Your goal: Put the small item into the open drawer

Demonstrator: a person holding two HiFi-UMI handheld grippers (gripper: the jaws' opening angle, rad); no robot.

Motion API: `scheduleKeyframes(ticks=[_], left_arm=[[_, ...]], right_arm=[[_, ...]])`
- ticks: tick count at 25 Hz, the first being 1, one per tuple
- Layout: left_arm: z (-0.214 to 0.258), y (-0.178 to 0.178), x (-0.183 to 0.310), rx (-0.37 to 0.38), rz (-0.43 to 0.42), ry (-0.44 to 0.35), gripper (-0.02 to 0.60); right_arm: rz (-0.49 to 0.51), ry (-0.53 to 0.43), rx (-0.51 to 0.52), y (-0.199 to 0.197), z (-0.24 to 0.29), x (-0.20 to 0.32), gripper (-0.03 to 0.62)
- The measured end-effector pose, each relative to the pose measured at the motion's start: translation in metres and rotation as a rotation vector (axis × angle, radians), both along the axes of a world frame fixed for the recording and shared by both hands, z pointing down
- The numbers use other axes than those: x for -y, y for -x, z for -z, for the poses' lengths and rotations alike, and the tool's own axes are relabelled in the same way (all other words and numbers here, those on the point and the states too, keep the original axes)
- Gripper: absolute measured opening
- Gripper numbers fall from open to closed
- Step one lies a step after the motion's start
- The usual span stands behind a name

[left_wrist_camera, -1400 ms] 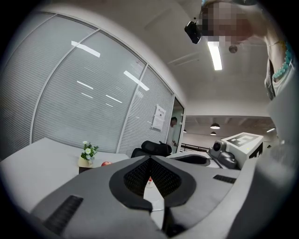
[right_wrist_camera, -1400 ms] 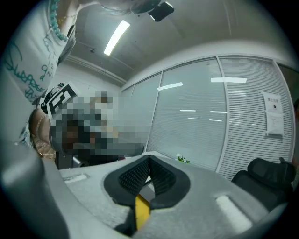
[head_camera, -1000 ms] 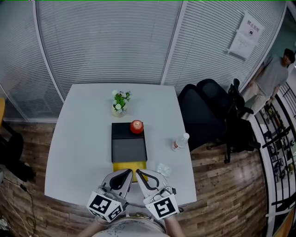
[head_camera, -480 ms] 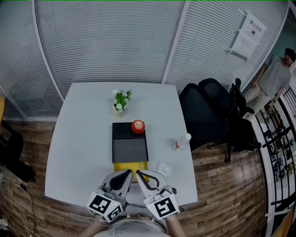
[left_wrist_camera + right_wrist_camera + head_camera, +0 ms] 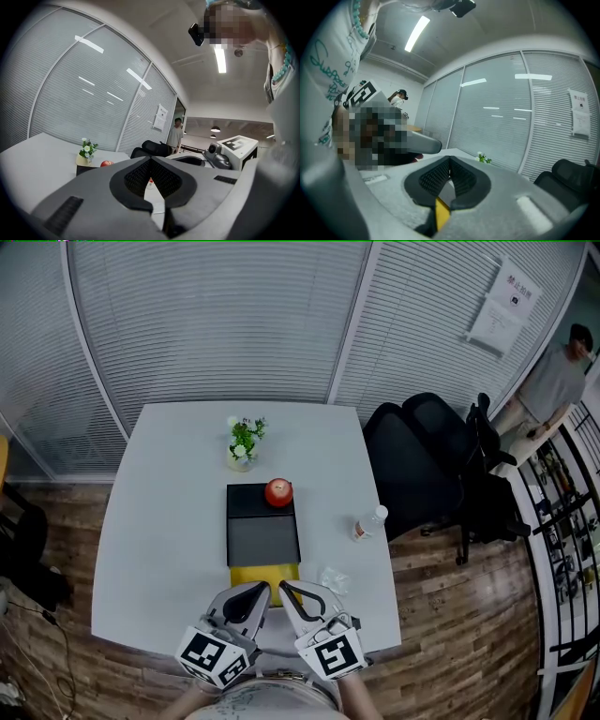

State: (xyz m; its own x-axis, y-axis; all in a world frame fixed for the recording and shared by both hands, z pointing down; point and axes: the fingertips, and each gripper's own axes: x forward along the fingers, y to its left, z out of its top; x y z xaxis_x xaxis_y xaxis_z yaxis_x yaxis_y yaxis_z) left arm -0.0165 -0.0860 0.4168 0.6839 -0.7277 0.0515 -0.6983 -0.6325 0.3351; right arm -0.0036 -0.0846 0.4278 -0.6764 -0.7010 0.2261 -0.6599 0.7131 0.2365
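Where left tongs (image 5: 264, 586) and right tongs (image 5: 282, 584) converge, the drawer's (image 5: 248, 575) edge lies.

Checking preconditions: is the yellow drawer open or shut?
Open: in the head view the yellow drawer juts out of the black box on its near side, toward the person.

The table (image 5: 169, 521) is smooth matt white, the floor (image 5: 450, 615) wood planks. The box (image 5: 261, 532) is matt black, the apple (image 5: 277, 491) glossy red. The bottle (image 5: 367, 524) is clear plastic
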Motion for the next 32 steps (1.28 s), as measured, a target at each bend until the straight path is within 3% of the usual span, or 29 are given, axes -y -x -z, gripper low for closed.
scheduleKeyframes(ticks=[15,32], left_arm=[[-0.009,-0.004,-0.001,-0.005,-0.006,0.027,-0.003],[-0.016,-0.011,-0.004,0.001,-0.020,0.052,-0.003]], right_arm=[[-0.083,0.039,-0.047,-0.039,-0.023,0.011,0.003],[-0.263,0.061,-0.140,-0.117,-0.063,0.029,0.003]])
